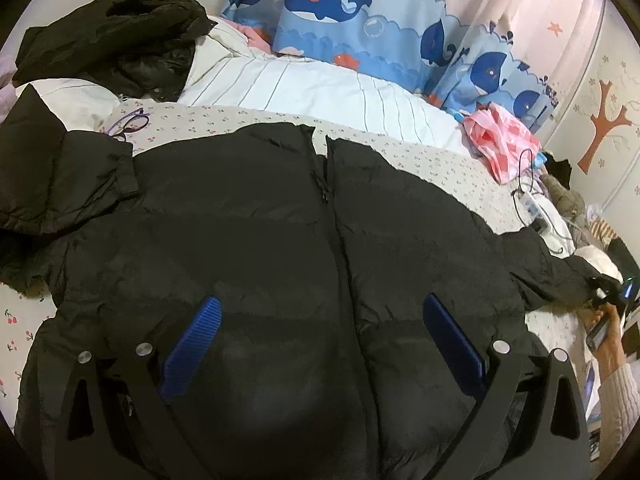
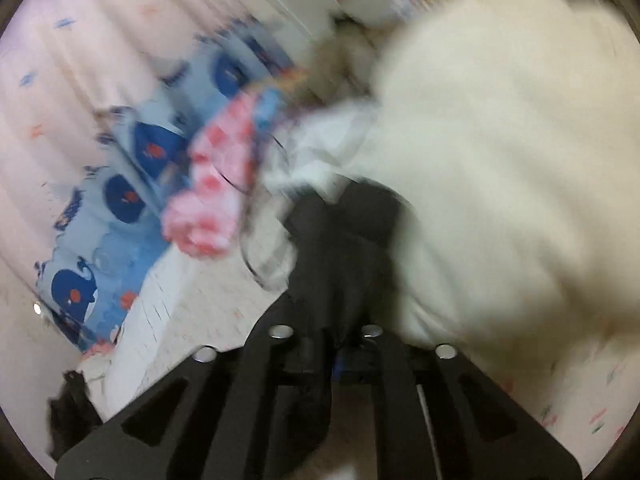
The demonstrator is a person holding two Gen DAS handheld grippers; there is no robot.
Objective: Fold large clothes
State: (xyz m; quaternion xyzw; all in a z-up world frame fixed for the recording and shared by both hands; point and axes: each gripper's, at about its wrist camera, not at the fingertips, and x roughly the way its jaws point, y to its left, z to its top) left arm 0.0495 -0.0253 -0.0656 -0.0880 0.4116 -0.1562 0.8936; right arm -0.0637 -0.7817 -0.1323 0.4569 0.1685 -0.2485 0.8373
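The black puffer jacket [image 1: 280,220] is quilted synthetic cloth with a faint sheen, creased. Under it, the bedsheet [image 1: 420,160] is matt printed cotton. The left gripper's pads [image 1: 192,344] are ribbed blue plastic on matt black arms with shiny metal rivets [image 1: 144,349].

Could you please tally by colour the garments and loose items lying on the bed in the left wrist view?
Black: 2, the puffer jacket spread flat and a crumpled black garment behind it.
Pink and white: 1, a checked cloth.
Purple: 1, a pair of glasses.
White: 1, a power strip with its cable.
Total: 5
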